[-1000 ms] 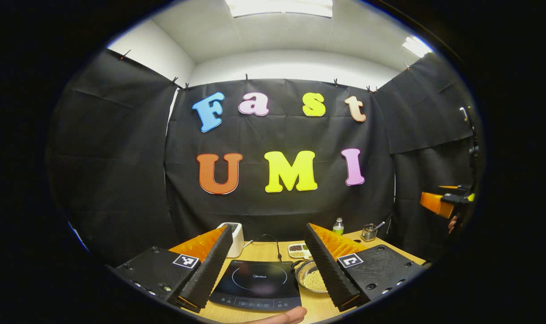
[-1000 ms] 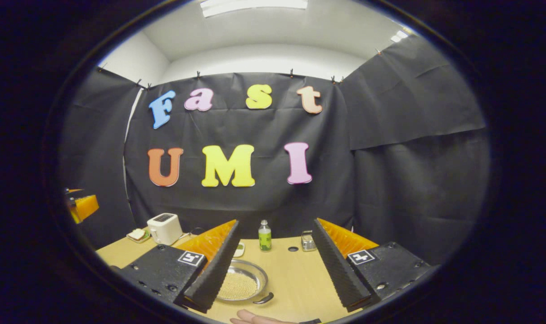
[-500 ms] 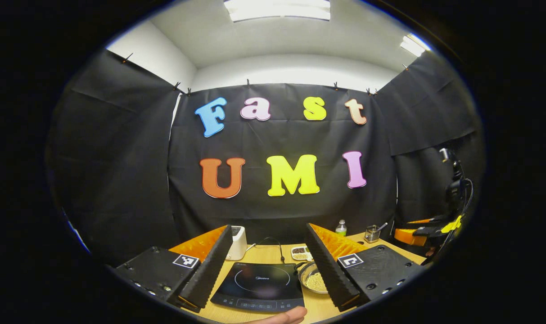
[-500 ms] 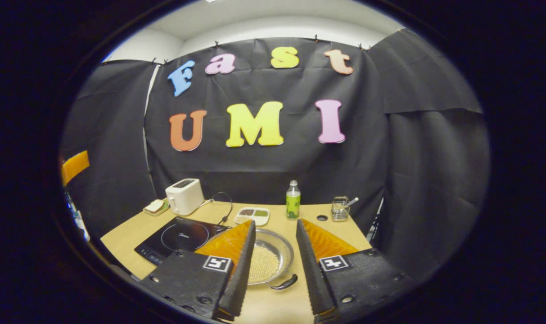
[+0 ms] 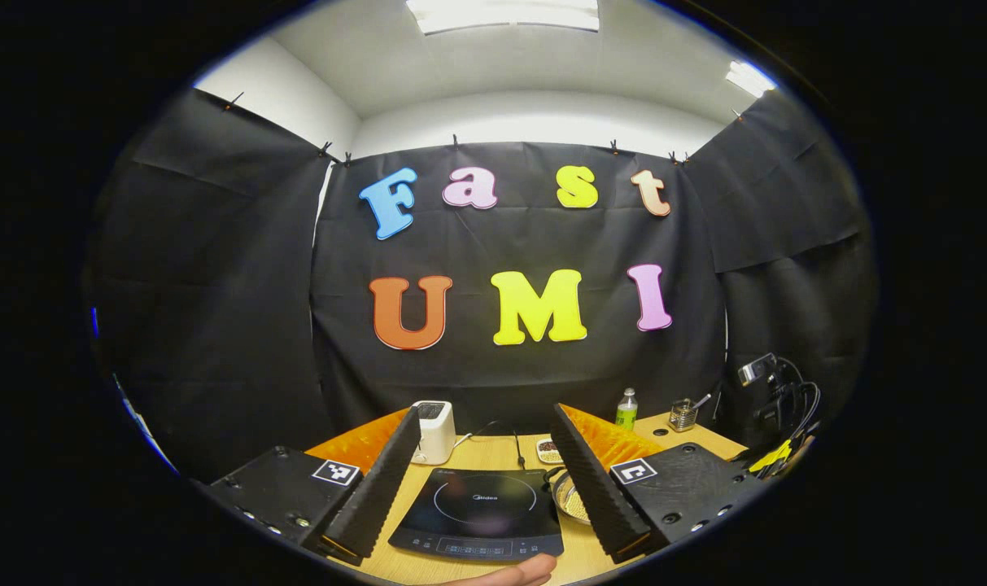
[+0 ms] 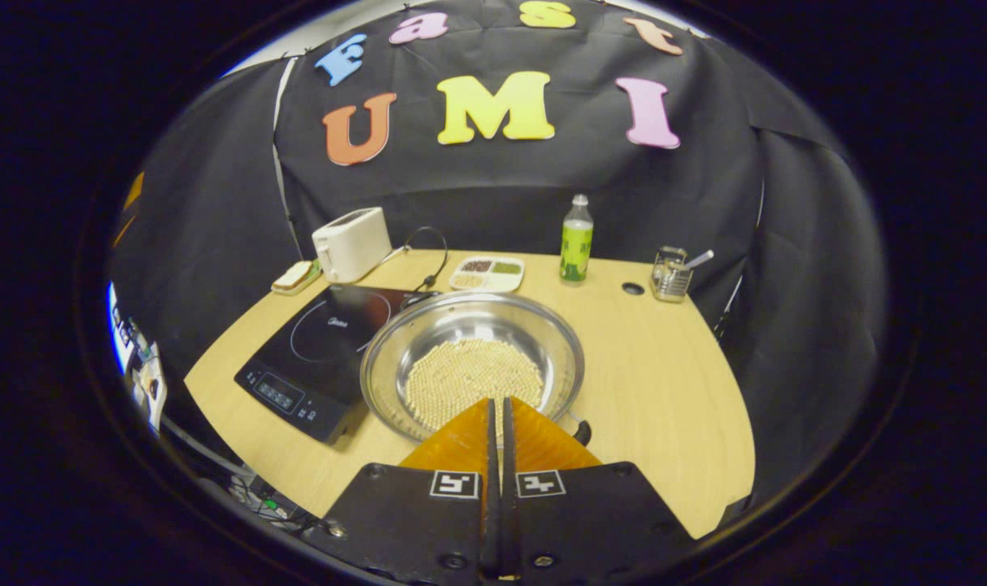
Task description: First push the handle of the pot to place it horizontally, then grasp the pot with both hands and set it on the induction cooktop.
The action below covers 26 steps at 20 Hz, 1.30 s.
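The right tongs (image 6: 497, 407) are clenched, their two fingers pressed flat together with nothing between them, tips hanging over the near rim of the pot (image 6: 472, 362). The pot is a wide, shallow steel pan with a layer of pale round grains in the bottom, sitting on the wooden desk (image 6: 664, 382) just right of the induction cooktop (image 6: 314, 346), its rim overlapping the cooktop's right edge from this angle. A bit of the pot's dark handle (image 6: 581, 430) pokes out at the near right side, beside the tongs' orange cheek.

The left tongs (image 5: 481, 480) are released, fingers spread wide and held above the desk with the black cooktop (image 5: 481, 513) framed in the gap. From the left gripper view the pot (image 5: 570, 498) peeks out behind the right finger, to the right of the cooktop. A fingertip (image 5: 513, 571) shows at the bottom edge.

Along the back of the desk stand a white toaster (image 6: 351, 242), a small plate with a sandwich (image 6: 296, 277), a divided dish of beans (image 6: 486, 273), a green-labelled bottle (image 6: 575, 240) and a little wire holder with a spoon (image 6: 674, 275)
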Available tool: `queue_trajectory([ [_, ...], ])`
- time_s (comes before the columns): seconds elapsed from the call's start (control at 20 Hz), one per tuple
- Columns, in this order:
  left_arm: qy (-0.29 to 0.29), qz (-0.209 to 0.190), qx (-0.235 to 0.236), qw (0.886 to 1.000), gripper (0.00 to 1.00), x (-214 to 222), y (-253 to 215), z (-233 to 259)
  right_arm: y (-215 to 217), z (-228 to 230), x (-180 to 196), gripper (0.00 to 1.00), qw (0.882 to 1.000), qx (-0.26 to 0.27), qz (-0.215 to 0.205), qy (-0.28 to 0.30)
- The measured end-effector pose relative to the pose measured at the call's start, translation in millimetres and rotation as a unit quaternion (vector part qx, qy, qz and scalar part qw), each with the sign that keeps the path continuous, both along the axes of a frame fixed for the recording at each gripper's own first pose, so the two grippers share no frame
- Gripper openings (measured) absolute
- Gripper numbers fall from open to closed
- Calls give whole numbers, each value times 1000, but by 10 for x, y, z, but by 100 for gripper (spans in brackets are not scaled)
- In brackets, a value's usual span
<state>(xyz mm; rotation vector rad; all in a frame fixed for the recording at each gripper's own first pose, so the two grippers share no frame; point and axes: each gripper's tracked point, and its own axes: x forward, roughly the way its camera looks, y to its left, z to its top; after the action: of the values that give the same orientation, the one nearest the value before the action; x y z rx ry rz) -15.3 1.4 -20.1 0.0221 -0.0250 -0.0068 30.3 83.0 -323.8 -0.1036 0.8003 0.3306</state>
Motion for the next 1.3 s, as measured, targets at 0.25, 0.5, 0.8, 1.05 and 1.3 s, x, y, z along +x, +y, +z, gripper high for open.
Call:
queue_trajectory([
  [0.25,13,0,5,1000,100,23,14,-104,-49,-405,-72,4,999,-17,3,46],
  [0.5,17,-2,3,1000,96,33,-8,-144,-70,-719,-152,4,996,-25,11,83],
  [0.8,26,-7,6,1000,96,69,-69,-203,-217,-815,-72,4,995,-39,-2,89],
  [1.05,15,6,-1,1000,96,70,-36,-130,-248,-837,-3,4,995,-35,1,96],
  [1.3,3,11,-8,1000,96,157,-14,-131,-365,-909,128,0,993,-49,3,106],
])
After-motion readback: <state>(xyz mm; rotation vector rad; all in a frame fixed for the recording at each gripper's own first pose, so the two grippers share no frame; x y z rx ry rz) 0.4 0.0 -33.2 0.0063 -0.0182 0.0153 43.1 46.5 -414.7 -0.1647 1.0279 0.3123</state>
